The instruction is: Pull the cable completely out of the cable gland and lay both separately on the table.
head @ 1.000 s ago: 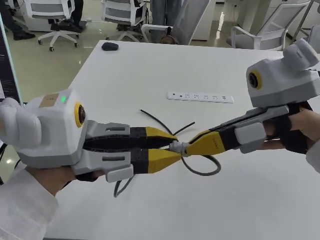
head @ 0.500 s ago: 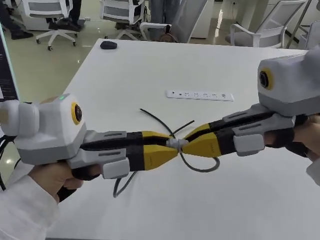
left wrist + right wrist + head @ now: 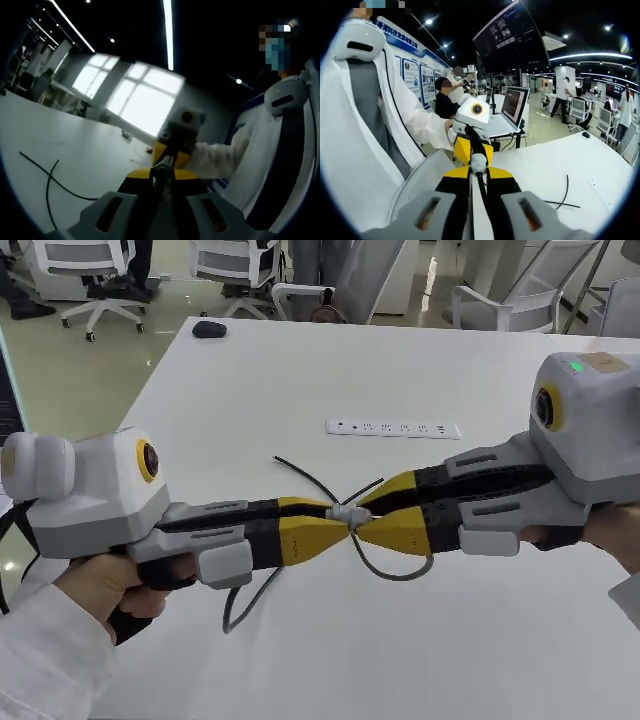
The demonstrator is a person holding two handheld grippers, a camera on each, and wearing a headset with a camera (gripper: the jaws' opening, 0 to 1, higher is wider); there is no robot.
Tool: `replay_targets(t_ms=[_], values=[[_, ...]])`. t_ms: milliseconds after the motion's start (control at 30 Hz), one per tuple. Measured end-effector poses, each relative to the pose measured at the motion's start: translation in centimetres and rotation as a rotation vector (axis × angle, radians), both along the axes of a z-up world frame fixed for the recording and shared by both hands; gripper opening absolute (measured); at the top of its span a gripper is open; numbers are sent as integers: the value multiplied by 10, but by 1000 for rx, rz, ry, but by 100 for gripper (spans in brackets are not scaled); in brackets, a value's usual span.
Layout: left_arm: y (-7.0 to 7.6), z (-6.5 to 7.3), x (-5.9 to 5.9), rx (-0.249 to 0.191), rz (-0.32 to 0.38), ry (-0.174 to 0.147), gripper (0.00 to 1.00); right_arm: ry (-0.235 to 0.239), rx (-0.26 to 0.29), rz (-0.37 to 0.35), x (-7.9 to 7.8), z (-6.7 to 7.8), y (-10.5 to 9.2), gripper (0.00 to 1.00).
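A small grey cable gland [image 3: 346, 515] hangs above the white table [image 3: 480, 640], between the two yellow gripper tips that meet point to point. My left gripper [image 3: 343, 531] comes in from the left and is shut on the gland. My right gripper [image 3: 362, 526] comes in from the right and is shut on the dark cable [image 3: 395, 577] just beside the gland. The cable loops below the tips and trails across the table toward the left. In the right gripper view the gland [image 3: 478, 163] sits just past my jaws, with the cable running back between them. The cable [image 3: 50, 181] also lies on the tabletop in the left gripper view.
A white power strip [image 3: 393, 429] lies on the table behind the grippers. A black mouse [image 3: 209, 329] sits near the far left corner. Office chairs [image 3: 95, 270] stand beyond the far edge. A person in white stands close behind the grippers.
Both grippers have levelled into one line and the right one has dropped lower. Their tips stay together at the gland, and the cable loop under them has hardly shifted.
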State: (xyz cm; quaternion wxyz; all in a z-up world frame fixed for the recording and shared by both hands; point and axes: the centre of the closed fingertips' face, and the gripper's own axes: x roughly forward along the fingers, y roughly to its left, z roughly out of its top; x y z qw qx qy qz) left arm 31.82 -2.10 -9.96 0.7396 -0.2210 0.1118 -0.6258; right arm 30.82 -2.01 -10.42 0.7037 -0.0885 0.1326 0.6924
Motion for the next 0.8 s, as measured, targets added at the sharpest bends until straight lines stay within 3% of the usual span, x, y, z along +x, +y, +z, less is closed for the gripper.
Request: replay_targets(t_ms=[67, 100, 133, 200, 333, 367, 467, 533, 700, 800], values=[[2, 2, -2, -1, -1, -26, 14, -4, 31, 4, 1, 1, 2, 10], [3, 3, -2, -1, 5, -52, 14, -10, 43, 4, 1, 3, 3, 10], [5, 7, -1, -14, 15, -101, 14, -28, 70, 6, 1, 6, 5, 11], [8, 9, -4, -15, 15, -117, 14, 6, 87, 4, 1, 8, 6, 11], [13, 14, -4, -18, 35, -178, 14, 209, 156, -48, 10, 12, 4, 23], [14, 15, -4, -20, 38, -189, 14, 286, 178, -50, 11, 14, 3, 25], [16, 18, -7, -17, 33, -240, 14, 402, 248, -31, 10, 21, 1, 26], [15, 21, -9, -16, 27, -276, 15, 471, 253, -16, 7, 20, 1, 29], [8, 21, -13, 38, -8, -373, 15, 513, 217, 23, -1, 11, 4, 25], [3, 20, -14, 58, -25, -394, 15, 567, 238, 66, -9, 16, 6, 20]])
